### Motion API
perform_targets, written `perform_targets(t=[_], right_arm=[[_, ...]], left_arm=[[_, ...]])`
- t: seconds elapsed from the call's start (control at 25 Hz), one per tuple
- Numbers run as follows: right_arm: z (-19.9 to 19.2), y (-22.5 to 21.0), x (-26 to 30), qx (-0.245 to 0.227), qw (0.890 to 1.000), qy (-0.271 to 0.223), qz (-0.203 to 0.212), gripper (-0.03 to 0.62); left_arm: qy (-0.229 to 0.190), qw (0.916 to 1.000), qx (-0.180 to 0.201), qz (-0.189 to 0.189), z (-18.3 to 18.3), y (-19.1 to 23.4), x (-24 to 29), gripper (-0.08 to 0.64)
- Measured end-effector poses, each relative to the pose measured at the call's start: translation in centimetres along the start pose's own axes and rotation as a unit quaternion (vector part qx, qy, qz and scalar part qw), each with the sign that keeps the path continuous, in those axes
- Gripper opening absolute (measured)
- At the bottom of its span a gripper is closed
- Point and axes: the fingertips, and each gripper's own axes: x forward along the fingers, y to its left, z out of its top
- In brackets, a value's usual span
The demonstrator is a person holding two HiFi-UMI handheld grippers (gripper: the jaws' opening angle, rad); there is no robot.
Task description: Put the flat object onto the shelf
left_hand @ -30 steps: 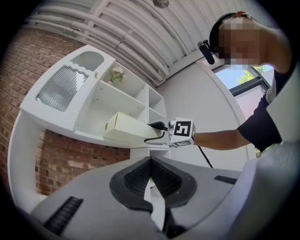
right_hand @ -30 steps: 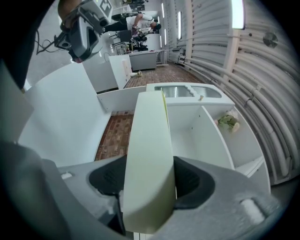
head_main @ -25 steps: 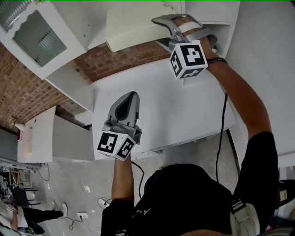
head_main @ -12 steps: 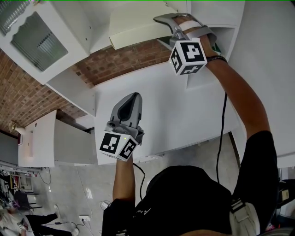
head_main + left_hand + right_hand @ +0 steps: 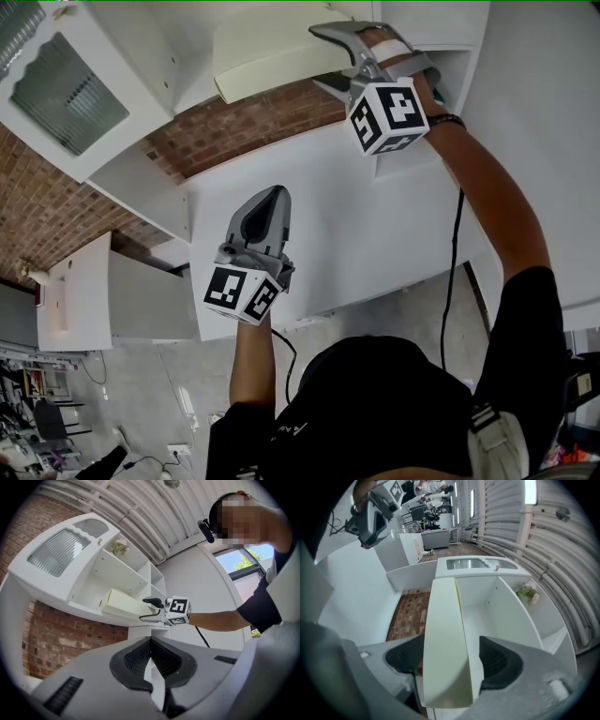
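Daylight fills all three views, bright and even. In the left gripper view it comes from a window [image 5: 253,559] at the right, where the sky washes out pale. In the right gripper view a ceiling lamp [image 5: 529,491] burns to pure white. The white shelf [image 5: 183,47] and the white surface [image 5: 328,216] glare with little detail. Shadows are soft, and the brick wall [image 5: 234,127] under the shelf sits darker. Both gripper views bulge like a fisheye, with black corners and bent lines at the rim. The flat object [image 5: 445,667] blurs at its near end.
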Motion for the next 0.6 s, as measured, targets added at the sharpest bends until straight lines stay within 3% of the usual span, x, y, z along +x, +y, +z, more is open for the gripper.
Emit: perform_targets(t=[0.2,0.32,0.48,0.6], right_arm=[[1.1,-0.8,-3.6,0.047,0.999,-0.024,0.001,0.356],[3.0,-0.9,-7.0,0.112,0.992,-0.062,0.002,0.354],[6.1,0.1,-11.1,0.238,0.964,-0.113,0.021,0.339],[7.7,2.1,-12.9,0.296,0.945,-0.137,0.034,0.290]], left_arm=[[-0.009,1.0000,0.002,0.001,0.6,0.3,-0.2,-0.003],[-0.016,0.9999,0.006,-0.001,1.3,0.0,-0.6,-0.003],[-0.025,0.9996,0.008,-0.003,2.1,-0.7,-1.2,-0.002],[-0.030,0.9995,0.008,-0.006,2.5,-1.5,-1.5,-0.002]])
